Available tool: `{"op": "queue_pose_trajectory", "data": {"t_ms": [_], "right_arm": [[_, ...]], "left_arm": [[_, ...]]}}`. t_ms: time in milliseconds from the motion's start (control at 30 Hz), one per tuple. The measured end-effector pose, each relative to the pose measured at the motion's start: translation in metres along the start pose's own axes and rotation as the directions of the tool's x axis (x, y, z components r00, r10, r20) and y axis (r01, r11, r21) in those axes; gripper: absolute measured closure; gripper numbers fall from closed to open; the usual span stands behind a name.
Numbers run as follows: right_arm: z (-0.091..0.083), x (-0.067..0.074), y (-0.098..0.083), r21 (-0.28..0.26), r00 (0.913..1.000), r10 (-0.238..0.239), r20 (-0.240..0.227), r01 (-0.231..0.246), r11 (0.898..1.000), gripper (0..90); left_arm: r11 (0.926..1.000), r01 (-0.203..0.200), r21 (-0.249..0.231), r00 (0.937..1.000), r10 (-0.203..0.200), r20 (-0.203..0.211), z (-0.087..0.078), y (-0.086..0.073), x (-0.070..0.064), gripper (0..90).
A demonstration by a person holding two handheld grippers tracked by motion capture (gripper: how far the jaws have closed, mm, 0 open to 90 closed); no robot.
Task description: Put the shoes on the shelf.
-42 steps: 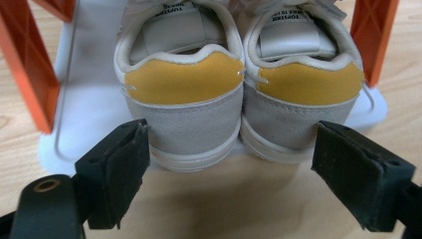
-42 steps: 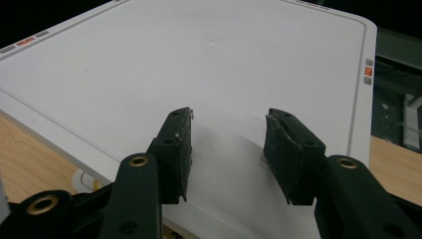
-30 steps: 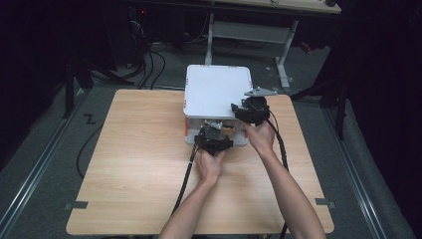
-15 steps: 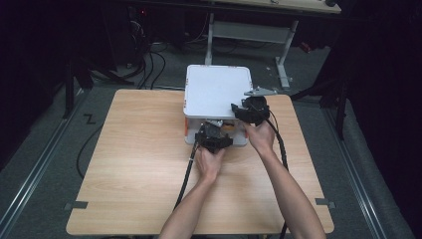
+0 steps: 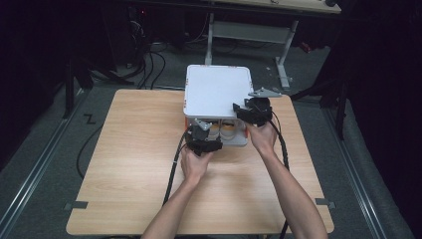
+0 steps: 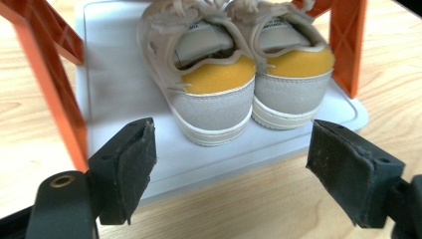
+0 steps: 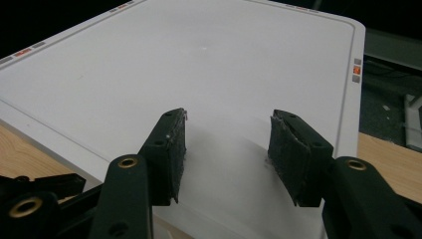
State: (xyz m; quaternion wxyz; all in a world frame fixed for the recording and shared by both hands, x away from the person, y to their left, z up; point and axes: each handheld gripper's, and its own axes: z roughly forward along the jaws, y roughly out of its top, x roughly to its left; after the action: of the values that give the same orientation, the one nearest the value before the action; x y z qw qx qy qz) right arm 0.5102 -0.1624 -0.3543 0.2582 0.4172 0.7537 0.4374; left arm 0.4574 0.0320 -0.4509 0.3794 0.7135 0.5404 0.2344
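Left gripper view: left gripper [image 6: 231,172] released, jaws closing slightly, before shoes [image 6: 234,74] on rack's lower shelf [image 6: 124,94]; right gripper [image 7: 226,154] released, jaws widening, over rack top [image 7: 199,64].

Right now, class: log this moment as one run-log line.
left gripper: open, facing shoes | right gripper: open over rack top | shoes on lower shelf

You're at a lab bench. Wooden table [image 5: 124,174] on grey floor; cables [image 5: 149,59] at 11 o'clock, metal desk frame [image 5: 249,32] at 12.
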Motion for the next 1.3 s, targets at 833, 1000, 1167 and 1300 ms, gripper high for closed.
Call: {"op": "queue_pose_trajectory", "data": {"t_ms": [833,1000,1167,1300], "right_arm": [[-0.055,-0.008,-0.02,-0.045,0.9967,0.014,-0.08,-0.017,0.999,46.6],[-0.066,-0.012,-0.027,-0.054,0.9969,0.035,-0.07,-0.039,0.998,46.5],[-0.079,-0.019,-0.04,-0.043,0.995,0.064,-0.076,-0.068,0.997,46.9],[-0.086,-0.023,-0.05,-0.047,0.9948,0.07,-0.075,-0.073,0.996,47.0]], "left_arm": [[0.993,-0.11,-0.044,0.9807,0.115,0.158,-0.066,-0.004,0.039,24.9],[0.9904,-0.127,-0.056,0.9735,0.135,0.185,-0.079,-0.006,0.043,24.9],[0.989,-0.123,-0.082,0.9715,0.137,0.194,-0.091,-0.008,0.05,23.4],[0.9891,-0.104,-0.104,0.9786,0.121,0.167,-0.097,-0.01,0.053,19.9]]}}
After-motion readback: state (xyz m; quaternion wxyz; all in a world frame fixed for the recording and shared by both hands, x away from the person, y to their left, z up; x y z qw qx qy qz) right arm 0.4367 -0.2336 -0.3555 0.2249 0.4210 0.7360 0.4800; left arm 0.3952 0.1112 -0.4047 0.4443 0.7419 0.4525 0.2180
